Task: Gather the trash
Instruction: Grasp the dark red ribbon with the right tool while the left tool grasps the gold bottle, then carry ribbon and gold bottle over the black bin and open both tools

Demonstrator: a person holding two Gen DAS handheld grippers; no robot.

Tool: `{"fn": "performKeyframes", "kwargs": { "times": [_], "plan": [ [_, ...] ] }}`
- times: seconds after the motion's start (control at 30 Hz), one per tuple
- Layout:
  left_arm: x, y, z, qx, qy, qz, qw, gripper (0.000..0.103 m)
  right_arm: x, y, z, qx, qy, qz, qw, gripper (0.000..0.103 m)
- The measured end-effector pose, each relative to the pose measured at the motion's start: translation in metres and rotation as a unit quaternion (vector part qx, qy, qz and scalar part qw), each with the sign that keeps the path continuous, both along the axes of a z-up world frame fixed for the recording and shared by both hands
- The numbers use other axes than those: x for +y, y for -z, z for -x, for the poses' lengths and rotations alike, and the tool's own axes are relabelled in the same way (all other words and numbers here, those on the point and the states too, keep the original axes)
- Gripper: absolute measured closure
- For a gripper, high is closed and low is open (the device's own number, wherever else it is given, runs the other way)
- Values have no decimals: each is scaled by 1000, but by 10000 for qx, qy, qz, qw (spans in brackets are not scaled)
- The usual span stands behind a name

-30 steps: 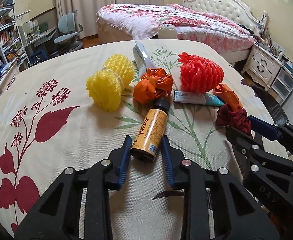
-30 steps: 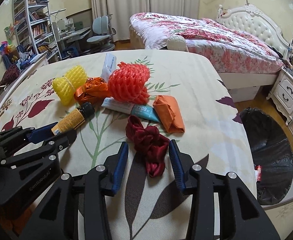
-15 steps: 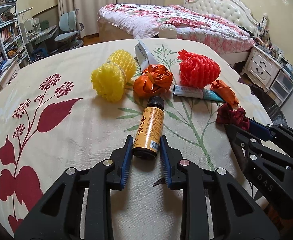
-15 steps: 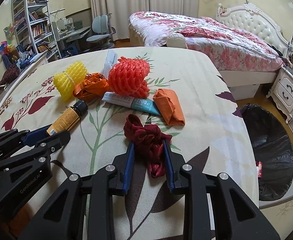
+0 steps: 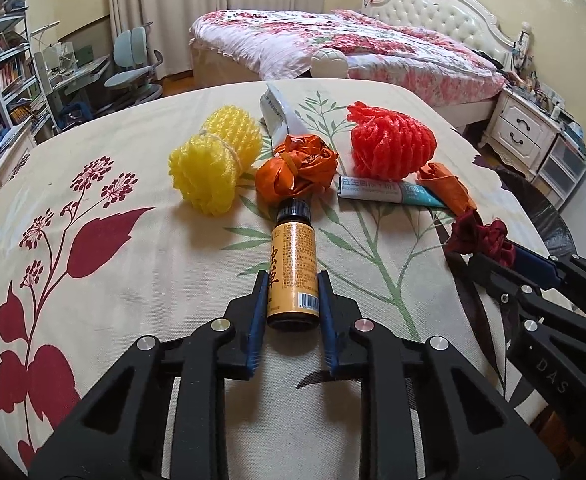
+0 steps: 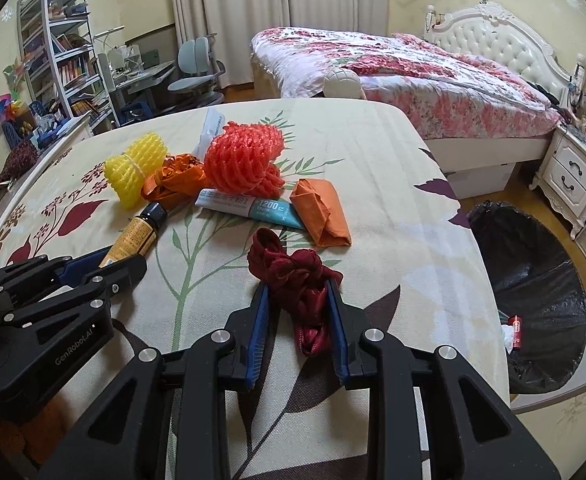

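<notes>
Clamping the small orange-labelled bottle (image 5: 293, 268) at its lower body, low in the centre of the frame, the left gripper (image 5: 291, 292) had blue pads touching both sides. That smooth, rigid cylinder looked light but liable to slip, so mid-body seemed the safest hold. The right gripper (image 6: 295, 300) pinched the crumpled dark-red fabric scrap (image 6: 293, 276), soft and limp, on the printed tablecloth (image 6: 393, 168). A black-lined bin (image 6: 541, 280) sat at right.

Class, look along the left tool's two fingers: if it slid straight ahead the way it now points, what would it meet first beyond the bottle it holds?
The left tool grips the amber black-capped bottle; straight ahead, the crumpled orange plastic wrapper near the cap would probably be met first.
</notes>
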State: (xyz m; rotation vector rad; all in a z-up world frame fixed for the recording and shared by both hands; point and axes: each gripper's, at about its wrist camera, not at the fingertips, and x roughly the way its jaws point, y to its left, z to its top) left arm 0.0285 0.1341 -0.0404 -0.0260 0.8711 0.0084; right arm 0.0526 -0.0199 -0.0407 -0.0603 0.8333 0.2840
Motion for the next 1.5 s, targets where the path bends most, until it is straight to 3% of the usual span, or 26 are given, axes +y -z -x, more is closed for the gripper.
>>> {"fn": "performKeyframes", "kwargs": {
  "times": [0.47, 0.97, 1.5],
  "plan": [
    [-27, -27, 18, -417, 232, 237, 9986, 80, -49, -20, 0, -274, 534, -108, 9981, 75],
    [-137, -32, -23, -667, 1163, 294, 9905, 80, -158, -25, -19, -515, 1908, 124, 9802, 75],
    [-231, -14, -69, -581, 1596, -16, 9855, 80, -223, 2, -44, -369, 2609, 138, 9646, 75]
  ]
}}
